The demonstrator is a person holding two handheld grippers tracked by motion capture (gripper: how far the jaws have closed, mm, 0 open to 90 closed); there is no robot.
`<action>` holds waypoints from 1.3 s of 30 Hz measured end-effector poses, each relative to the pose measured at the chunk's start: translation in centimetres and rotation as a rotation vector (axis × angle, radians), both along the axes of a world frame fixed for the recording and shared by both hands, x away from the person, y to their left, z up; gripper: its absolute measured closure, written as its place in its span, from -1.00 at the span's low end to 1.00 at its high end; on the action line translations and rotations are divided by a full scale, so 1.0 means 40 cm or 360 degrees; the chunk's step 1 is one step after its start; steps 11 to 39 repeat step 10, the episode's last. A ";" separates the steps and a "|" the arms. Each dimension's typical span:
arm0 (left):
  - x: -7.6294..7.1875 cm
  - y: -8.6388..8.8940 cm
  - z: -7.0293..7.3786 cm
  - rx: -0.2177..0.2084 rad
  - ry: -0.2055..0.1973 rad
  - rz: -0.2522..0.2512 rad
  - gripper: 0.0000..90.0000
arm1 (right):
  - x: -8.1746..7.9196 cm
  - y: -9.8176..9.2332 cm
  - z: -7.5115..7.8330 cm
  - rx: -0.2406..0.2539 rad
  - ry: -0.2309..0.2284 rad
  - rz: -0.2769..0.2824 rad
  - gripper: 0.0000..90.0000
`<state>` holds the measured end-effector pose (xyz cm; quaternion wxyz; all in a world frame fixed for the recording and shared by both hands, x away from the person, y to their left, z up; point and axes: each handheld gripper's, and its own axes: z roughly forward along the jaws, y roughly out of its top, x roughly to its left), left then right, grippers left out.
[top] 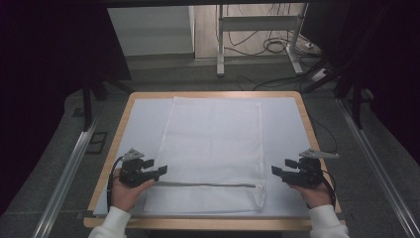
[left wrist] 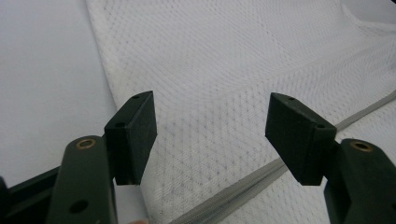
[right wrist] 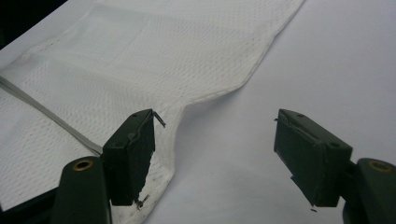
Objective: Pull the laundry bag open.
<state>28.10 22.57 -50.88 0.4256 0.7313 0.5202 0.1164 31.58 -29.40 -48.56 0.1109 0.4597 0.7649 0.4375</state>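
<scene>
Two claws, one mesh bag, one zipper, one counter. Hidden or cut off: person's forearms leave the high view at the bottom edge, just white sleeves and hands visible. Bag's far end is cropped in both gripper views; mesh weave too fine to make out from above. Bag contents, if any, can't be told.

White mesh bag lies flat along the middle of the counter, on a pale blue mat, long side running away from the person. Grey zipper crosses the bag near its close end.

Left claw sits at the bag's left edge just above the zipper line, jaws spread wide, nothing held; in the left gripper view mesh and zipper lie beyond the gap, pads not pressing.

Right claw is just off the bag's right edge, jaws wide apart, empty; in the right gripper view the bag's edge bulges beside one pad, bare mat between.
</scene>
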 end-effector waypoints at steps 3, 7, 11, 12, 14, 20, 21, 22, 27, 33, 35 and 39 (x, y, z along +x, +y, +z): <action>-0.004 0.005 0.002 -0.0005 -0.0018 0.0011 -0.25 | -0.003 0.003 0.001 -0.0008 -0.0009 0.0010 -0.40; -0.007 0.010 0.002 -0.0012 -0.0022 0.0012 -0.25 | -0.004 0.004 0.001 -0.0011 -0.0018 0.0005 -0.43; -0.004 0.013 -0.002 -0.0010 -0.0007 0.0011 -0.27 | -0.003 0.002 0.001 -0.0013 -0.0025 -0.0004 -0.46; -0.004 0.013 -0.002 -0.0010 -0.0007 0.0011 -0.27 | -0.003 0.002 0.001 -0.0013 -0.0025 -0.0004 -0.46; -0.004 0.013 -0.002 -0.0010 -0.0007 0.0011 -0.27 | -0.003 0.002 0.001 -0.0013 -0.0025 -0.0004 -0.46; -0.004 0.013 -0.002 -0.0010 -0.0007 0.0011 -0.27 | -0.003 0.002 0.001 -0.0013 -0.0025 -0.0004 -0.46; -0.004 0.013 -0.002 -0.0010 -0.0007 0.0011 -0.27 | -0.003 0.002 0.001 -0.0013 -0.0025 -0.0004 -0.46; -0.004 0.013 -0.002 -0.0010 -0.0007 0.0011 -0.27 | -0.003 0.002 0.001 -0.0013 -0.0025 -0.0004 -0.46; -0.004 0.013 -0.002 -0.0010 -0.0007 0.0011 -0.27 | -0.003 0.002 0.001 -0.0013 -0.0025 -0.0004 -0.46; -0.004 0.013 -0.002 -0.0010 -0.0007 0.0011 -0.27 | -0.003 0.002 0.001 -0.0013 -0.0025 -0.0004 -0.46; -0.004 0.013 -0.002 -0.0010 -0.0007 0.0011 -0.27 | -0.003 0.002 0.001 -0.0013 -0.0025 -0.0004 -0.46; -0.004 0.013 -0.002 -0.0010 -0.0007 0.0011 -0.27 | -0.003 0.002 0.001 -0.0013 -0.0025 -0.0004 -0.46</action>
